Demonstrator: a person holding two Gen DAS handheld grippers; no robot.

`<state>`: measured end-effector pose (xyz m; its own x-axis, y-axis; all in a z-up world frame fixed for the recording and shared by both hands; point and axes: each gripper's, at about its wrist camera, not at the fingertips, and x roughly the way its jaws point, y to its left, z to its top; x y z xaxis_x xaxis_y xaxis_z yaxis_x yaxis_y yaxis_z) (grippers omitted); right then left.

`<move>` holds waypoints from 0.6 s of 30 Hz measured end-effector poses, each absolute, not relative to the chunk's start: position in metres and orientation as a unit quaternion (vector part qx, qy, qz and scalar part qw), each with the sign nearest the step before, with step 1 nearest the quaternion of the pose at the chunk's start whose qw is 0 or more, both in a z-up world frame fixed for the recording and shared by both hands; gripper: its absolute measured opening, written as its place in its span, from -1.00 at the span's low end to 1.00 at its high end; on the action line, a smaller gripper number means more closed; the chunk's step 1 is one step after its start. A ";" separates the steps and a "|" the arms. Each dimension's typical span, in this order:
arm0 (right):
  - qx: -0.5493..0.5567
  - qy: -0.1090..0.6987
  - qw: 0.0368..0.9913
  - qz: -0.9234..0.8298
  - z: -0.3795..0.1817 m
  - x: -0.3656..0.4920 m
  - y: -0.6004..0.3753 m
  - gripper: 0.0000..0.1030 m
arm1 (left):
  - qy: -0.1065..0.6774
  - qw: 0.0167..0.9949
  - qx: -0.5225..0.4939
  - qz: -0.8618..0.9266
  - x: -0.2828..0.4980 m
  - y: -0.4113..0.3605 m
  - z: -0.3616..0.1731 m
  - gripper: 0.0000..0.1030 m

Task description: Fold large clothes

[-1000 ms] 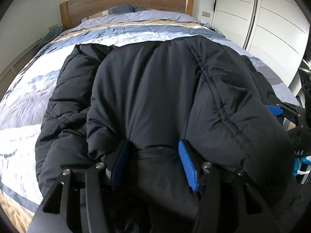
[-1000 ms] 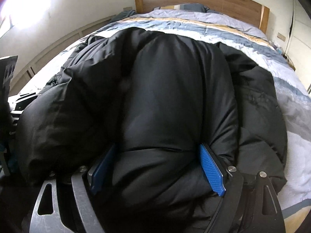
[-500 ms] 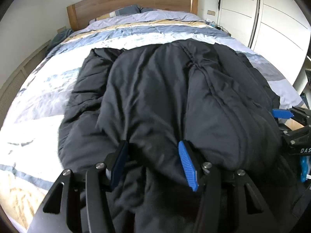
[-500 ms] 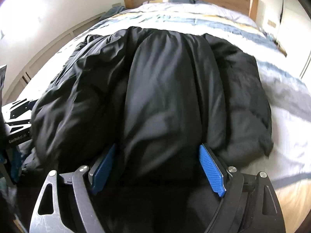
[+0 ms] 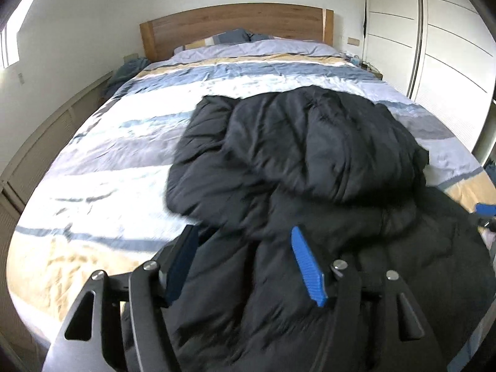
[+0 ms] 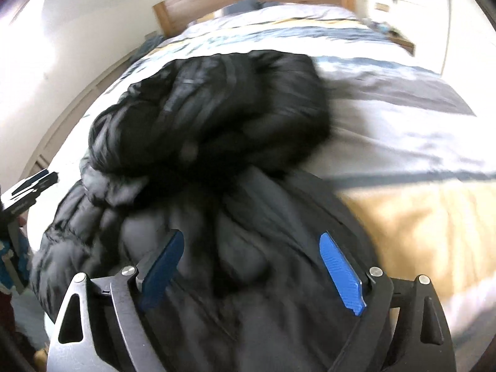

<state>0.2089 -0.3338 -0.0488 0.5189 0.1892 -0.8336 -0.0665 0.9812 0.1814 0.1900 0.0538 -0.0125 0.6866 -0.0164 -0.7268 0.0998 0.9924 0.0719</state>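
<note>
Since the previous frames we have lowered the black puffer jacket (image 5: 310,167) onto the striped duvet (image 5: 124,142), long axis toward the headboard (image 5: 235,24), near hem bunched between the wide-spread jaws of left gripper (image 5: 245,248) and right gripper (image 6: 251,254); whether either actually grips it we cannot tell.

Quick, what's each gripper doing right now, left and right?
Left gripper: shut on the black puffer jacket.
Right gripper: shut on the same jacket.

I see a bed (image 5: 130,142) under a striped cover — wooden headboard (image 5: 235,28) against a pale wall (image 5: 93,15), white wardrobe doors (image 5: 449,46) on the right.
</note>
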 end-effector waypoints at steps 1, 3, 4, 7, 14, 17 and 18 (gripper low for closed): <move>0.063 0.489 0.868 0.061 -0.049 0.195 -0.348 0.84 | 0.398 0.915 0.052 -0.027 0.182 0.062 -0.016 0.23; 0.065 0.494 0.866 0.040 -0.050 0.180 -0.370 0.91 | 0.412 0.910 0.033 -0.020 0.165 0.087 -0.024 0.26; 0.070 0.498 0.864 0.029 -0.051 0.170 -0.383 0.92 | 0.423 0.906 0.019 -0.010 0.155 0.104 -0.030 0.27; 0.108 0.509 0.854 0.001 -0.058 0.142 -0.420 0.97 | 0.444 0.896 -0.005 0.017 0.131 0.145 -0.043 0.27; 0.150 0.512 0.845 -0.039 -0.070 0.098 -0.461 0.99 | 0.458 0.884 -0.045 0.079 0.079 0.217 -0.058 0.27; 0.160 0.508 0.846 -0.036 -0.069 0.089 -0.464 0.99 | 0.452 0.884 -0.074 0.092 0.066 0.237 -0.056 0.27; 0.162 0.506 0.847 -0.034 -0.069 0.088 -0.463 0.99 | 0.448 0.885 -0.081 0.094 0.062 0.242 -0.054 0.27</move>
<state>0.0878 -0.4634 -0.0685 0.4861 0.1058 -0.8675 0.2216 0.9453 0.2394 0.0620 0.2416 -0.0543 0.5802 0.0935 -0.8091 -0.2395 0.9691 -0.0597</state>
